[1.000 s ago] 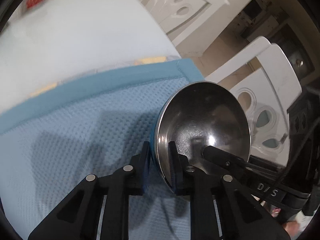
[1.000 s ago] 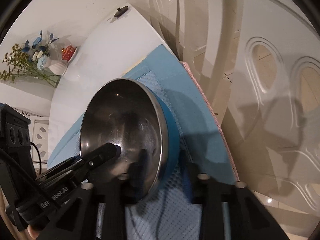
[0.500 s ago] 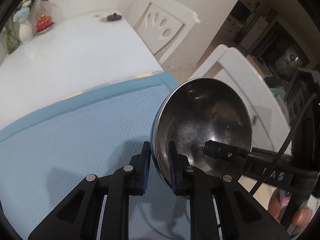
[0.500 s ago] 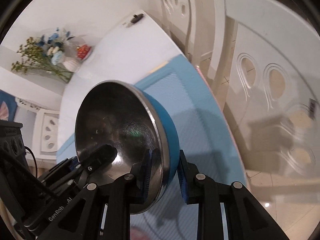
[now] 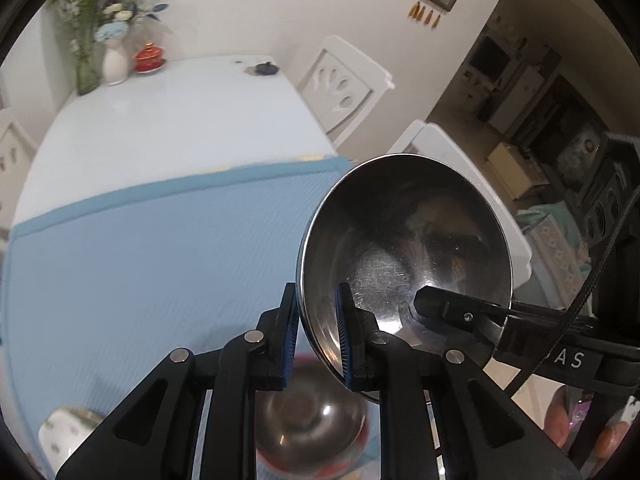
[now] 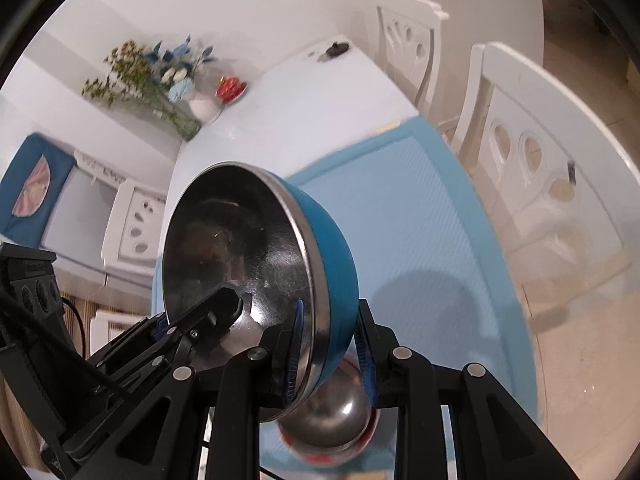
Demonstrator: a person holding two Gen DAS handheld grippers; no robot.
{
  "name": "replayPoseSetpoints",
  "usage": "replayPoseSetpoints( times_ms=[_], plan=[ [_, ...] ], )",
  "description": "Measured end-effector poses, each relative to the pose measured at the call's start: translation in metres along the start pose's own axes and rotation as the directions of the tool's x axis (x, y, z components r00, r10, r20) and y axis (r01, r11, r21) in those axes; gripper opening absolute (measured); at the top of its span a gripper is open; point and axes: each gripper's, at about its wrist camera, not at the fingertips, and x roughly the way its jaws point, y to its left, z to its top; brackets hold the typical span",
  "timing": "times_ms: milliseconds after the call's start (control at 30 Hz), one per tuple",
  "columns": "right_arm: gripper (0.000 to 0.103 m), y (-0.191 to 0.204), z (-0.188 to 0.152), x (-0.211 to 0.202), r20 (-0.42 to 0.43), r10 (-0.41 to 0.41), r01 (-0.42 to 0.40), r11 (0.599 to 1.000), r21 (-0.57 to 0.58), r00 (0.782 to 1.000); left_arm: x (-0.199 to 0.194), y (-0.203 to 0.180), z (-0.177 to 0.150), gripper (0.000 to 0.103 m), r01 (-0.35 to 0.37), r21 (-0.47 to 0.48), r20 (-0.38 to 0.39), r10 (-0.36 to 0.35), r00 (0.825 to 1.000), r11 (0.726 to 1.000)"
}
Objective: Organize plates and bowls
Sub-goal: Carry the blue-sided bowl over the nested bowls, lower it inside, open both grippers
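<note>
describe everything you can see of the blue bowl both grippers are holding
The blue bowl has a shiny, scuffed steel inside and a matte blue outer shell with a thin steel rim. It is tipped on edge, off the blue mat. The left gripper and right gripper each pinch its rim, one finger inside, one outside.

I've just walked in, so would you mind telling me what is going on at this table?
A person is tidying bowls with two handheld grippers. Both the left gripper and the right gripper are clamped on the rim of one blue bowl with a steel inside, holding it tilted in the air above the blue mat. Directly below it on the mat sits a second steel bowl with a red outside, and the edge of a patterned dish shows at the near left.
</note>
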Motion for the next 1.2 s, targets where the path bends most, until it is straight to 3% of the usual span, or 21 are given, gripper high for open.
replayPoseSetpoints(
  times_ms=[267, 500, 933, 1200],
  plan=[
    [0.026, 0.0, -0.065, 0.028, -0.145, 0.003, 0.0, 1.0, 0.023, 0.989, 0.006, 0.025, -0.062, 0.014, 0.006, -0.1, -0.077, -0.014, 0.997, 0.995],
    [0.026, -0.013, -0.093, 0.05, -0.237, -0.015, 0.024, 0.999, 0.035, 0.971, 0.019, 0.03, -0.094, 0.014, 0.001, -0.139, -0.136, -0.02, 0.99, 0.99],
    [0.026, -0.017, -0.103, 0.082, -0.335, -0.043, 0.06, 0.997, 0.04, 0.941, 0.042, 0.028, -0.112, 0.014, -0.04, -0.121, -0.203, 0.015, 0.979, 0.992],
    [0.026, -0.016, -0.1, 0.094, -0.35, -0.051, 0.059, 0.998, 0.013, 0.935, 0.044, 0.034, -0.115, 0.023, -0.109, -0.106, -0.208, 0.085, 0.974, 0.988]
  ],
)
